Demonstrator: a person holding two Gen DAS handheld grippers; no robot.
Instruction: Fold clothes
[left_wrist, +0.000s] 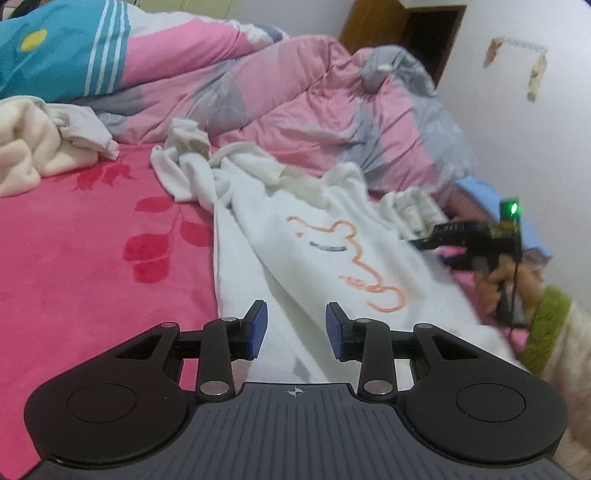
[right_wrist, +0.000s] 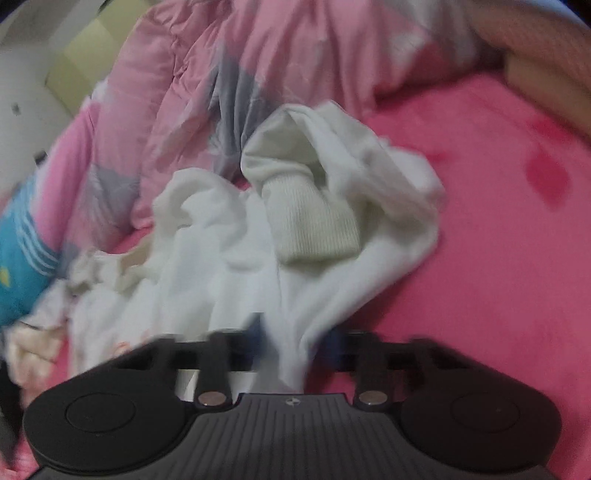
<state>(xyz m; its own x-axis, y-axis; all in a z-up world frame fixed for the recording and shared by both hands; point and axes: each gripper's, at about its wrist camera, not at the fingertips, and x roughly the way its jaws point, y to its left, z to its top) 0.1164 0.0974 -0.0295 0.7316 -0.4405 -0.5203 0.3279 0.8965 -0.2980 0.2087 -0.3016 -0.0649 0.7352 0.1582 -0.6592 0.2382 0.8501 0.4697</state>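
A white sweatshirt (left_wrist: 332, 236) with an orange line drawing lies crumpled lengthwise on the pink bedsheet (left_wrist: 92, 240). My left gripper (left_wrist: 295, 325) is open just above its near hem, and no cloth is pinched between the blue pads (left_wrist: 258, 328). In the right wrist view, which is blurred, a fold of the sweatshirt (right_wrist: 221, 258) narrows into my right gripper (right_wrist: 295, 343), which is shut on it. A ribbed cream cuff (right_wrist: 314, 229) lies just beyond. The left wrist view shows the right gripper (left_wrist: 421, 242) at the sweatshirt's right side, beside a bunched sleeve (left_wrist: 413, 206).
A pink and grey quilt (left_wrist: 295, 92) is heaped behind the sweatshirt. A cream blanket (left_wrist: 29, 147) lies at the far left, with a blue striped cover (left_wrist: 55, 48) above it. A hand in a green cuff (left_wrist: 546, 325) holds the right gripper near the wall.
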